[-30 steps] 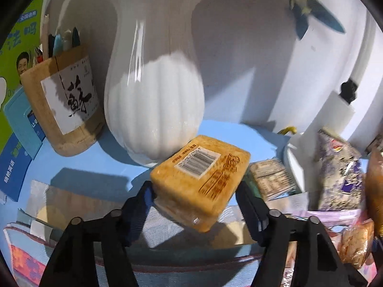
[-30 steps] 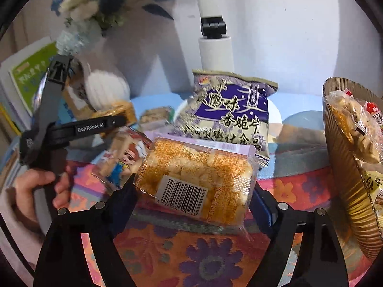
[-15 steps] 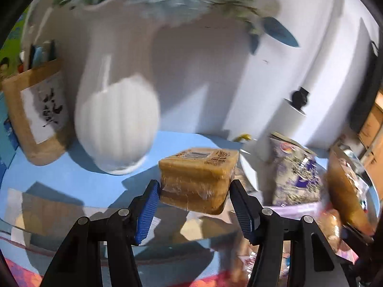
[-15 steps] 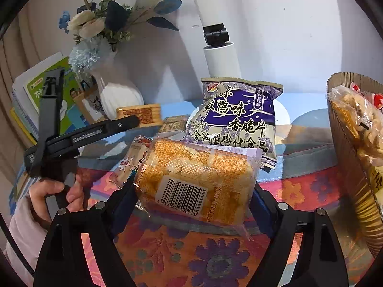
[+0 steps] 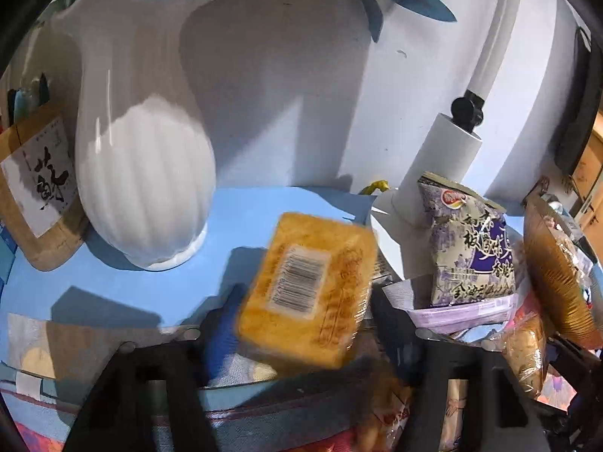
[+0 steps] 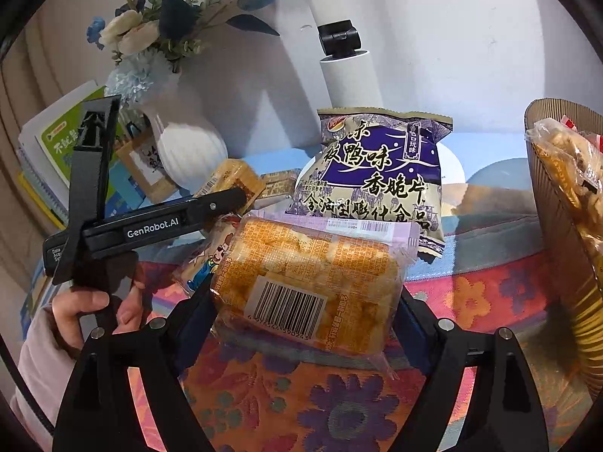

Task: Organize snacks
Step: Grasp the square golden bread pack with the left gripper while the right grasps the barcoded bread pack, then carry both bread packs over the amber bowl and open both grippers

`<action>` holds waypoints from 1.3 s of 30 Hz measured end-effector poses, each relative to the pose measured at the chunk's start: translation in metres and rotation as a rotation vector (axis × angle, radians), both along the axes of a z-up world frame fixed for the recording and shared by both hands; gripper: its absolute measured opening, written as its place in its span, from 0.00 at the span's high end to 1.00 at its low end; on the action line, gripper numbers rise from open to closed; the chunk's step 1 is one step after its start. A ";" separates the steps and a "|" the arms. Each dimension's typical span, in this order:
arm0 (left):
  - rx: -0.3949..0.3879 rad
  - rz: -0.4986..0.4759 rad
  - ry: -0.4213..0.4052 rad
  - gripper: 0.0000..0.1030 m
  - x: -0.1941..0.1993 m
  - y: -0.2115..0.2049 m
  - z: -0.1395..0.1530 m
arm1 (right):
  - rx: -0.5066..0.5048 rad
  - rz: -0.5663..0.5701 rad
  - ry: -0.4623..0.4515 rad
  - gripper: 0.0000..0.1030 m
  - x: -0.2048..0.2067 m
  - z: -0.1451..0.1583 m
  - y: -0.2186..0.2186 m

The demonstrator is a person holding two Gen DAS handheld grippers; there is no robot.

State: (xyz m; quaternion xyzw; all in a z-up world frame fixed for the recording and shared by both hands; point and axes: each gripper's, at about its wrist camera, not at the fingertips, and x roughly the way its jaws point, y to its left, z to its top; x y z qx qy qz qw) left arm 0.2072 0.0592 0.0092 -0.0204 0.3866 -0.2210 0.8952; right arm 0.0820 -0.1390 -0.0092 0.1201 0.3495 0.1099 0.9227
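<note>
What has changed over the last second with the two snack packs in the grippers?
The left gripper has rolled, so its small orange barcoded snack pack now stands on end, tilted, label still facing the camera, and remains gripped. The right gripper stayed put, still clamped on the larger clear-wrapped orange snack pack. The purple crisp bag and white ribbed vase have not moved.

A plain white wall [image 6: 471, 37] fills the back, with hard-edged shadows across it from strong light. The table [image 5: 264, 203] has a pale blue surface; nearer, a floral orange and purple cloth [image 6: 339, 395] covers it. At 3 o'clock in the left wrist view, wooden cabinet doors [image 5: 591, 173] show.
</note>
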 end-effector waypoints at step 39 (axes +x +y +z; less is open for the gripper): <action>0.069 0.032 -0.154 0.48 -0.027 0.003 0.019 | 0.041 0.009 -0.087 0.18 -0.011 0.008 -0.004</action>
